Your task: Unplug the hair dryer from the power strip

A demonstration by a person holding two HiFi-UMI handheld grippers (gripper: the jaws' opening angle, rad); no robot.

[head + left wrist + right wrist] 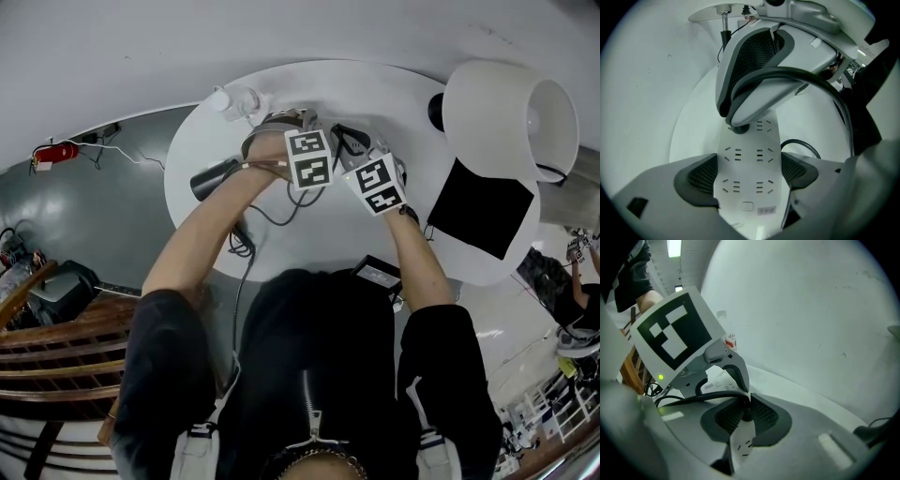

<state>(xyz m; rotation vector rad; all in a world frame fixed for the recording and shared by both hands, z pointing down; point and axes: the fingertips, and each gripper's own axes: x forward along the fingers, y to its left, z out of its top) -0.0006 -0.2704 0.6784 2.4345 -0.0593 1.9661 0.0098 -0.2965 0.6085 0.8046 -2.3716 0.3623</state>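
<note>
Bright, even light; fisheye vignetting; soft blur at edges.

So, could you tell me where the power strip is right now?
In the left gripper view, the power strip lies on the white table, clamped in the left hand-held gripper.

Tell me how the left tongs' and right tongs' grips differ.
The left tongs clamp the white power strip across its width, spread wide; the right tongs pinch the dark plug, nearly closed. The left tongs hold the strip's end; the right tongs work at a socket farther along. Both are gripping.
</note>
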